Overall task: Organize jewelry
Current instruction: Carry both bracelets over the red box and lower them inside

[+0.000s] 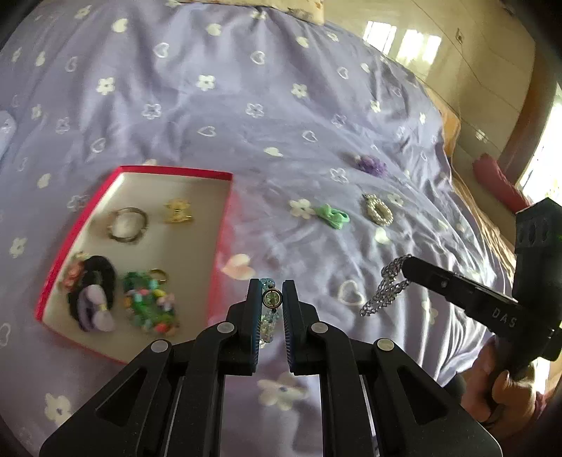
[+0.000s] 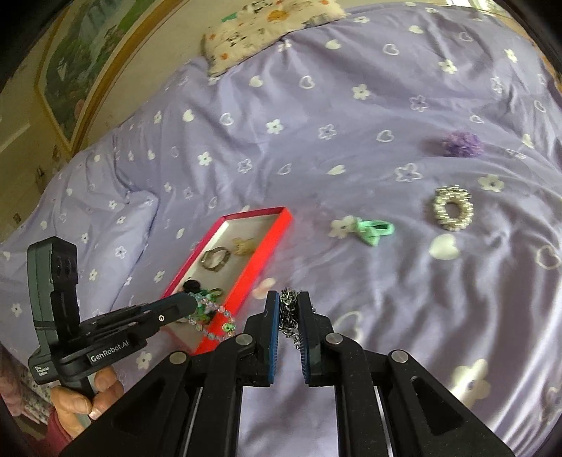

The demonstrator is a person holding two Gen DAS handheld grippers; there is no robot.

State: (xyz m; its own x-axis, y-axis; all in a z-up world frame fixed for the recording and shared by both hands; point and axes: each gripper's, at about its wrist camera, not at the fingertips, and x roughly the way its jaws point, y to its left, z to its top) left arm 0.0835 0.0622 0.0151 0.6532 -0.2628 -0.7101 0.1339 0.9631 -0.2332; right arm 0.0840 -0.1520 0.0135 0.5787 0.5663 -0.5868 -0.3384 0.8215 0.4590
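Observation:
My left gripper [image 1: 272, 298] is shut on a beaded bracelet watch [image 1: 271, 298], held above the bed just right of the red tray [image 1: 224, 218]. The watch also shows in the right wrist view [image 2: 214, 321], hanging over the tray's near corner. My right gripper [image 2: 288, 309] is shut on a silver chain [image 2: 287, 313], which dangles in the left wrist view [image 1: 386, 288]. The tray holds a bangle [image 1: 126, 223], a gold piece [image 1: 178, 211], a black hair tie with purple bow [image 1: 93, 291] and a colourful beaded piece [image 1: 151, 302].
On the purple flowered bedspread [image 1: 246, 123] lie a green hair tie [image 1: 332, 215], a pearl ring-shaped piece [image 1: 378, 210] and a purple scrunchie [image 1: 372, 164]. A patterned pillow [image 2: 267, 24] is at the head of the bed. The bed's right edge meets a tiled floor [image 1: 474, 70].

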